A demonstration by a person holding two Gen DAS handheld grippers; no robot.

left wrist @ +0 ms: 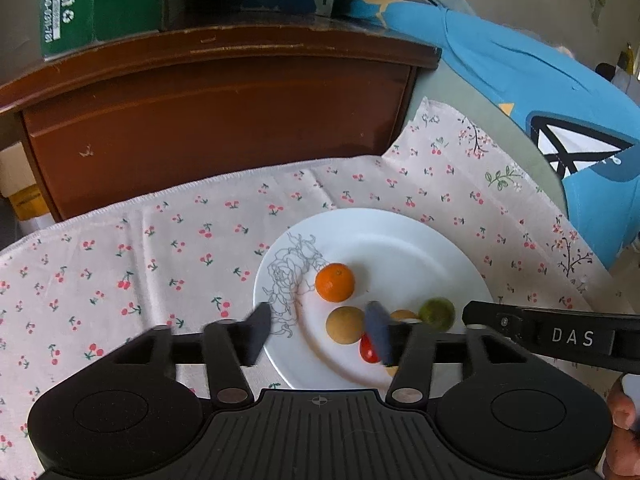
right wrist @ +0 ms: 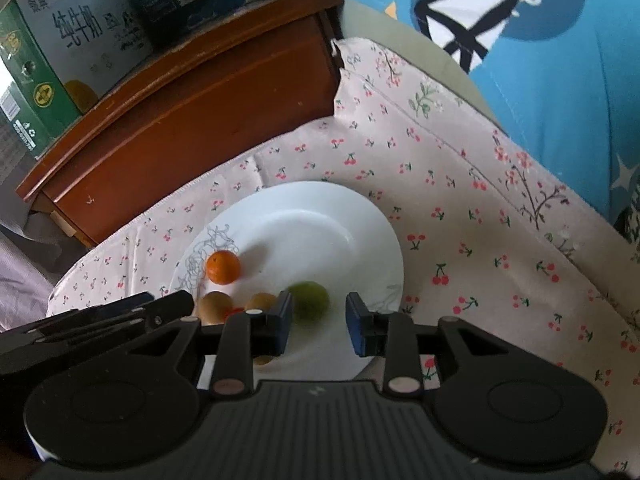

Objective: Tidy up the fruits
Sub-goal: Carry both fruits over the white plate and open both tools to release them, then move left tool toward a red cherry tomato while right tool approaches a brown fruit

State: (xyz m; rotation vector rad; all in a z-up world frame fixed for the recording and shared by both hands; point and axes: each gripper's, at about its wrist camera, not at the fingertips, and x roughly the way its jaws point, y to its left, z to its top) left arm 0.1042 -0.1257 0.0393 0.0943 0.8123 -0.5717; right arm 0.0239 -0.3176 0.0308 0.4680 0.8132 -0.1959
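A white plate (left wrist: 420,240) (right wrist: 320,216) sits on a cherry-print cloth. On it lie an orange (left wrist: 335,282) (right wrist: 223,267), a brown round fruit (left wrist: 345,325) (right wrist: 216,307), a second brown fruit (left wrist: 404,315) (right wrist: 261,302), a red cherry tomato (left wrist: 368,350) and a green fruit (left wrist: 438,312) (right wrist: 310,301). My left gripper (left wrist: 320,334) is open above the plate's near edge, empty, straddling the brown fruit. My right gripper (right wrist: 320,322) is open and empty, just in front of the green fruit.
The cherry-print cloth (left wrist: 160,248) (right wrist: 480,220) covers the surface. A brown wooden cabinet (left wrist: 216,120) (right wrist: 192,112) stands behind it with green cartons (left wrist: 100,0) on top. A blue patterned fabric (left wrist: 540,88) lies at the right.
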